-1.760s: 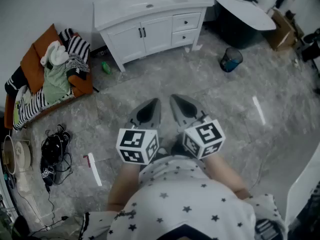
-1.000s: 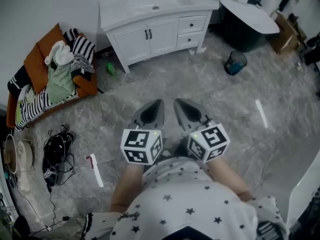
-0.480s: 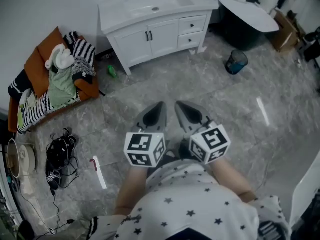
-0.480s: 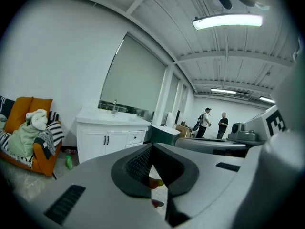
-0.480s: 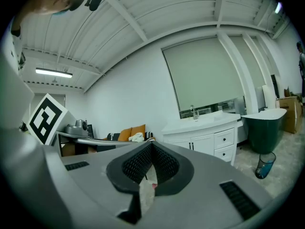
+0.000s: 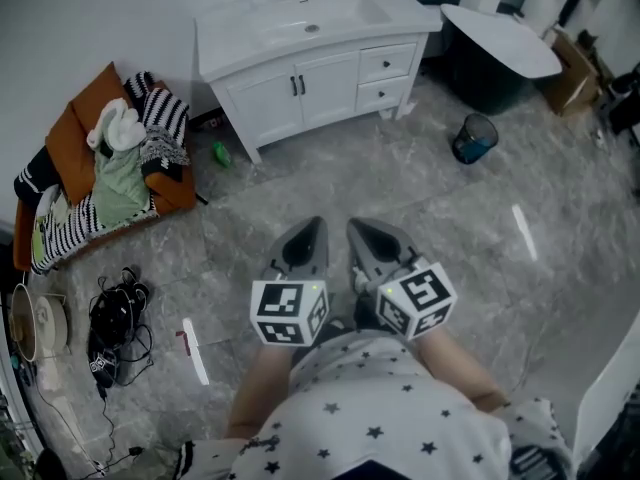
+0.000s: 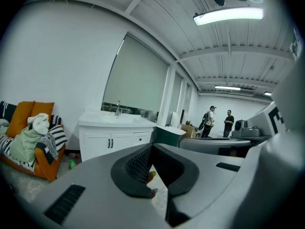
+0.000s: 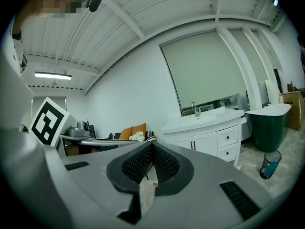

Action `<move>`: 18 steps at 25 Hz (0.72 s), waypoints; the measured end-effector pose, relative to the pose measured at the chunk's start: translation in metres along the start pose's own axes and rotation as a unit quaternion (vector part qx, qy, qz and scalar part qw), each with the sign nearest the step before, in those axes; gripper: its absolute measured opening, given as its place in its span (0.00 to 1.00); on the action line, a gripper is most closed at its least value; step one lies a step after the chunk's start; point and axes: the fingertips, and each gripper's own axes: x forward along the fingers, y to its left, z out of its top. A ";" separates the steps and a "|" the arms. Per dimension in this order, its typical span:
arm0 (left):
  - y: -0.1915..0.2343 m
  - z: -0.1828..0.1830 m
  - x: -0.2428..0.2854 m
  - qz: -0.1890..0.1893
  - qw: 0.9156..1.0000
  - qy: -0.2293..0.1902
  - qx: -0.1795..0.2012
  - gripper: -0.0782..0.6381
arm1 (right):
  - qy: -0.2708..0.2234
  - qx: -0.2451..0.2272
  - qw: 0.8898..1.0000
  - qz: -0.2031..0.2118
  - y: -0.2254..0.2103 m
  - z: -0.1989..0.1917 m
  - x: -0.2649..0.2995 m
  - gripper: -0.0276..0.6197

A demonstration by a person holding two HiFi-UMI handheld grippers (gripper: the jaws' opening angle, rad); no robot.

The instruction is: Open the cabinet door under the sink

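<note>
The white vanity cabinet [image 6: 300, 78] with its sink [image 6: 312, 18] stands against the wall at the top of the head view. Its two doors [image 6: 280, 96] are closed, with dark handles at the middle. My left gripper [image 6: 306, 230] and right gripper [image 6: 360, 230] are held side by side over the floor, well short of the cabinet. Both are shut with nothing between the jaws. In the left gripper view the cabinet [image 7: 112, 140] lies beyond the shut left gripper [image 7: 151, 148]. In the right gripper view it [image 8: 209, 140] stands to the right of the shut right gripper [image 8: 151, 147].
An orange sofa [image 6: 85, 118] piled with clothes sits left of the cabinet, with a green bottle [image 6: 221, 153] on the floor between them. A dark tub [image 6: 495, 53] and a blue bin [image 6: 473, 138] are at the right. Cables [image 6: 115, 318] lie at the left. Two people [image 7: 217, 123] stand far off.
Both grippers have travelled together across the floor towards the cabinet, still shut. The cabinet sits a little lower and larger in the head view.
</note>
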 end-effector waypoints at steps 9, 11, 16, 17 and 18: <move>0.039 0.041 0.098 0.016 1.000 0.002 -0.022 0.11 | 0.003 -0.020 1.000 0.024 -0.077 0.042 0.082 0.05; 0.045 0.052 0.121 0.026 0.999 -0.003 -0.020 0.11 | 0.003 -0.024 0.999 0.030 -0.098 0.051 0.098 0.05; 0.058 0.073 0.173 0.046 0.999 -0.007 -0.017 0.11 | 0.012 -0.022 0.999 0.042 -0.143 0.066 0.133 0.05; 0.060 0.076 0.183 0.050 0.999 -0.007 -0.016 0.11 | 0.014 -0.022 0.999 0.045 -0.152 0.069 0.139 0.05; 0.062 0.078 0.192 0.054 0.998 -0.007 -0.016 0.11 | 0.015 -0.022 0.999 0.047 -0.160 0.071 0.144 0.05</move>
